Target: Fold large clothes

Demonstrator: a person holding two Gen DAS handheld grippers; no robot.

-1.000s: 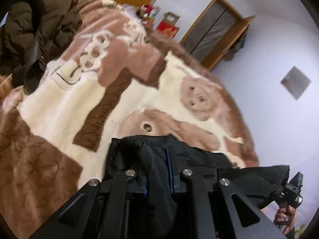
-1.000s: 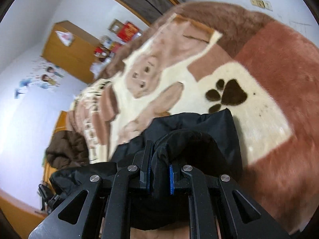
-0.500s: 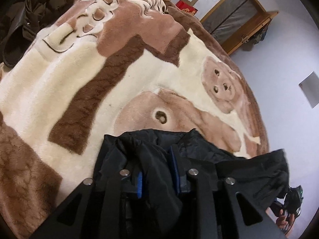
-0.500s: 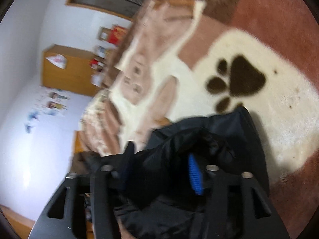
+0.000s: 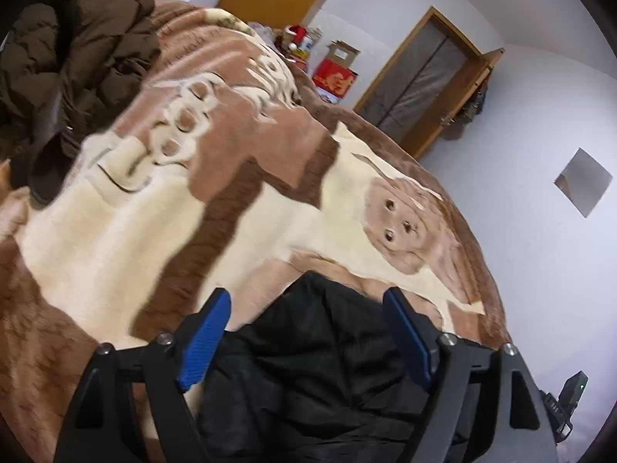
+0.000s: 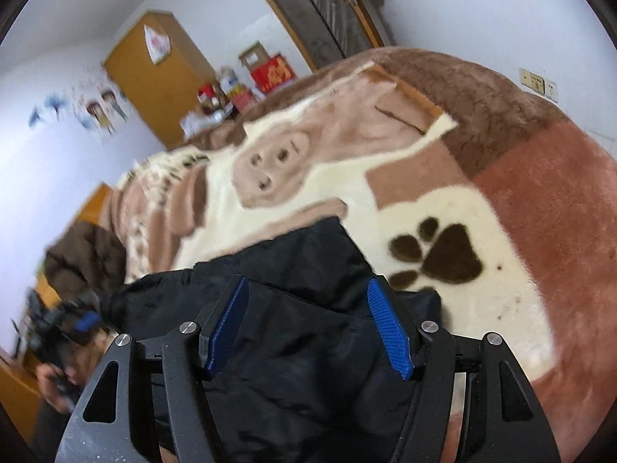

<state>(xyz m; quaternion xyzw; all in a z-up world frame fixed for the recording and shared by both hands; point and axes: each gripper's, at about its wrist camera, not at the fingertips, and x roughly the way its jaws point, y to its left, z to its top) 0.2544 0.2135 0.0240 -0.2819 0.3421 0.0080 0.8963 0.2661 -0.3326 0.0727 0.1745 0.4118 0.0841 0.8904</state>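
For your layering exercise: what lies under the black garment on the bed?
The black garment lies on the plush patterned blanket, whose cream and tan print shows around it. Anything directly beneath the fabric is covered.

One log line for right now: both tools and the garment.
left tool: opening, pads off fabric | right tool: opening, pads off fabric | black garment: lying on bed blanket

A plush blanket (image 5: 115, 239) printed with a puppy face (image 5: 405, 231) and a dark paw print (image 6: 443, 254) covers the bed. A brown padded coat (image 5: 77, 46) lies heaped at its far corner. Beyond stand a wooden wardrobe (image 6: 154, 77), a red box (image 5: 333, 79) and what looks like a curtained doorway (image 5: 420, 85).
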